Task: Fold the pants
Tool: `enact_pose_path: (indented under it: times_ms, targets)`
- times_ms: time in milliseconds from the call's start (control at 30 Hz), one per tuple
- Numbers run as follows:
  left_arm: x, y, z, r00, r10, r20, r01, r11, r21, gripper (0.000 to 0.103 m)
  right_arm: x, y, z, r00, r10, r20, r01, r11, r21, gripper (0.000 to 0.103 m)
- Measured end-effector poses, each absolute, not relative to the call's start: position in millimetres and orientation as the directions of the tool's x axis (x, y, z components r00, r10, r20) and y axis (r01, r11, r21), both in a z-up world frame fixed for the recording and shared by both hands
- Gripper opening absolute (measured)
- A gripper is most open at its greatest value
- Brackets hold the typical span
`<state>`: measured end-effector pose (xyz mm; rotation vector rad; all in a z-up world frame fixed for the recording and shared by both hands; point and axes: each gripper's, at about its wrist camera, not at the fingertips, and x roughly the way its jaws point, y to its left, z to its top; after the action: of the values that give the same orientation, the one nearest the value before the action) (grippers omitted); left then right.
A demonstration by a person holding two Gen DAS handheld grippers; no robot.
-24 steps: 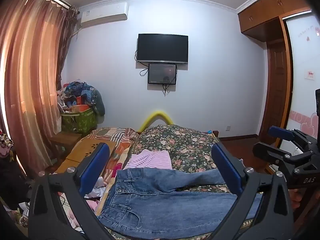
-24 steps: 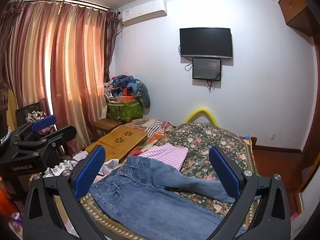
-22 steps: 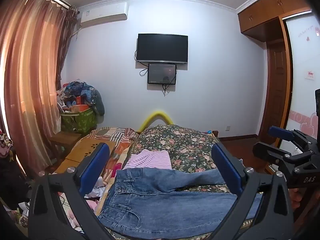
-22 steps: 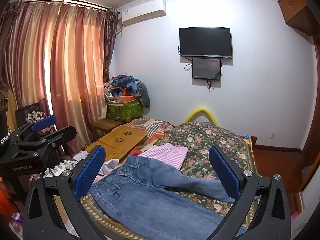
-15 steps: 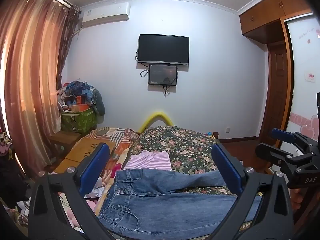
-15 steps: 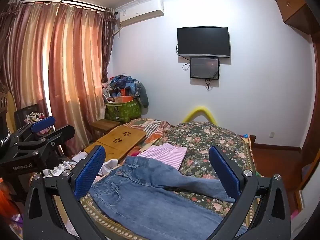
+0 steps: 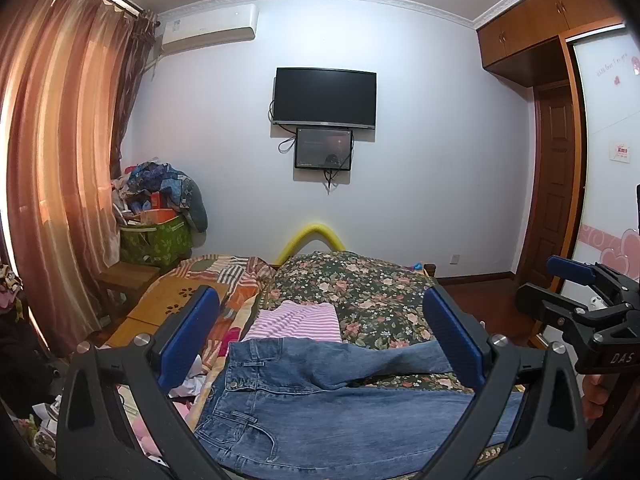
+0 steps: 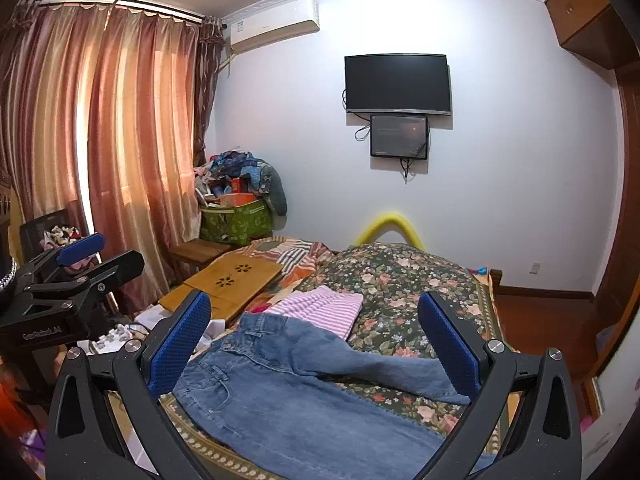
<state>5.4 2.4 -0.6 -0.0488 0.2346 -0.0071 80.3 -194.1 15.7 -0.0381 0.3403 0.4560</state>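
Little has moved since the earlier frames: both views have only drifted slightly. The jeans (image 7: 328, 408) lie unfolded on the floral bedspread (image 7: 368, 292), legs splayed apart. The left gripper (image 7: 320, 336) and right gripper (image 8: 316, 332) hover above them, fingers spread wide, holding nothing.

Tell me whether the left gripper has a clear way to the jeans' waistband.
Probably yes: the left gripper has its jaws wide open and empty, and nothing lies between them and the jeans waistband on the bed.

A striped pink top (image 7: 298, 322) lies on the floral bedspread (image 7: 360, 284), below a wall TV (image 7: 325, 97).
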Motion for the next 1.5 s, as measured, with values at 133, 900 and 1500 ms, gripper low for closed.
enact_pose_path:
  times_ms: [133, 900, 1500]
  targets:
    - [5.7, 1.9, -1.2, 0.973, -0.012, -0.230, 0.002, 0.999, -0.047, 0.103, 80.4, -194.5, 16.2, 0.843, 0.424, -0.331, -0.436, 0.899, 0.040, 0.103]
    - [9.7, 5.4, 0.8, 0.970, -0.035, -0.240, 0.021, 0.998, -0.062, 0.103, 82.0, -195.5, 12.1, 0.845, 0.416, -0.334, -0.429, 0.902, 0.038, 0.103]
    - [11.0, 5.9, -1.5, 0.969, -0.039, -0.243, 0.024, 0.998, -0.061, 0.103, 83.2, -196.5, 12.8, 0.844, 0.414, -0.340, -0.425, 0.904, 0.046, 0.103]
